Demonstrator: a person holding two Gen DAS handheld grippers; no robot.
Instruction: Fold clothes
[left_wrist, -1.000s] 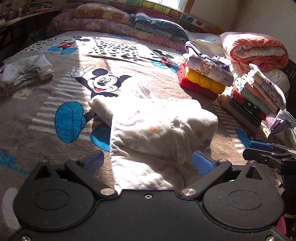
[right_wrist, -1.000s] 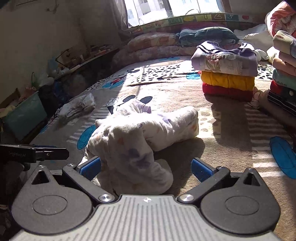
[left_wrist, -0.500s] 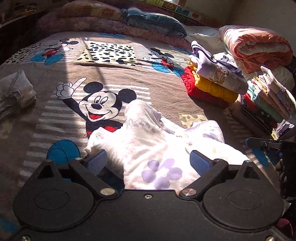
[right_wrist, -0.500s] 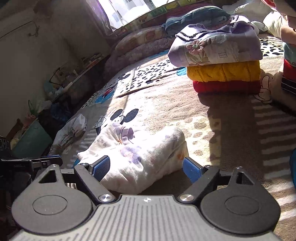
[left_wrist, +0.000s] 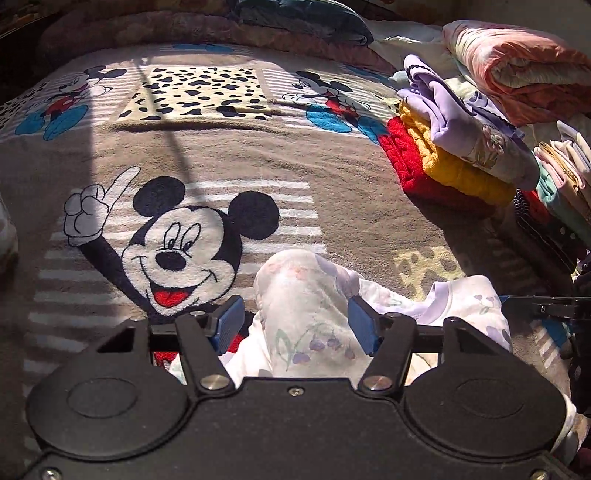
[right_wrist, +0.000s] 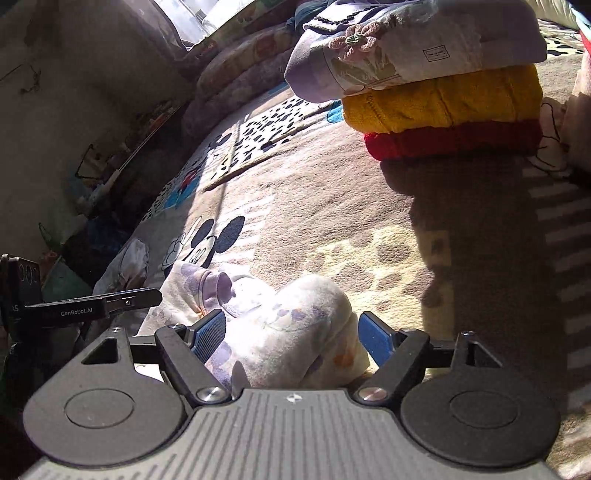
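Garment: white ground, pale floral print in lilac, green and faint orange; lilac cuff.

Blanket: taupe ground, white stripes, black-white-red cartoon mouse figures, blue patches, 1 cream panel with black spots.

Folded stack, 3 layers: red knit at bottom, yellow knit in middle, lilac top with a pink crocheted flower.

Rolled quilt: orange-pink.

Left claw: black body, blue pads. Right claw: black arms, grey ribbed body, blue pads.

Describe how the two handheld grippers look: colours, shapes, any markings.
Left gripper: black body, two round discs, silver screws, blue ribbed pads; white "GenRobot.AI" lettering shows in the right wrist view. Right gripper: same black arms and blue pads, with a grey ridged plate.
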